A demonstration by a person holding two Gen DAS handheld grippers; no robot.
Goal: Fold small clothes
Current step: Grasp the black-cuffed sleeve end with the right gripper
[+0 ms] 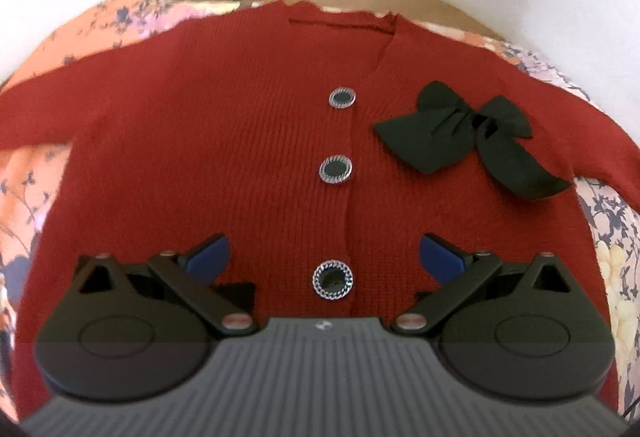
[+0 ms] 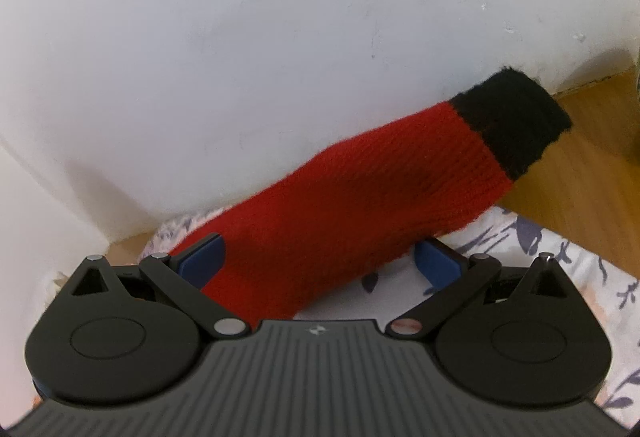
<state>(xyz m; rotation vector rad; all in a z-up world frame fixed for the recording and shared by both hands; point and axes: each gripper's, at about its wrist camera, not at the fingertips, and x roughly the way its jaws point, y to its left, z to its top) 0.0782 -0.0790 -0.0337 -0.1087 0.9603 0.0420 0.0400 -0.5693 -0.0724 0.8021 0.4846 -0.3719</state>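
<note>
A red cardigan [image 1: 224, 141] lies flat on the floral sheet [image 1: 32, 181], collar pointing toward the wall. The left gripper [image 1: 324, 257] hovers released above its hem; the right gripper [image 2: 320, 261], spread, straddles its sleeve [image 2: 360, 189], whose black cuff [image 2: 516, 117] points toward the wall.

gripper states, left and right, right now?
Left gripper: open, holding nothing, above the red cardigan.
Right gripper: open, jaws either side of the red sleeve, not clamped.
</note>
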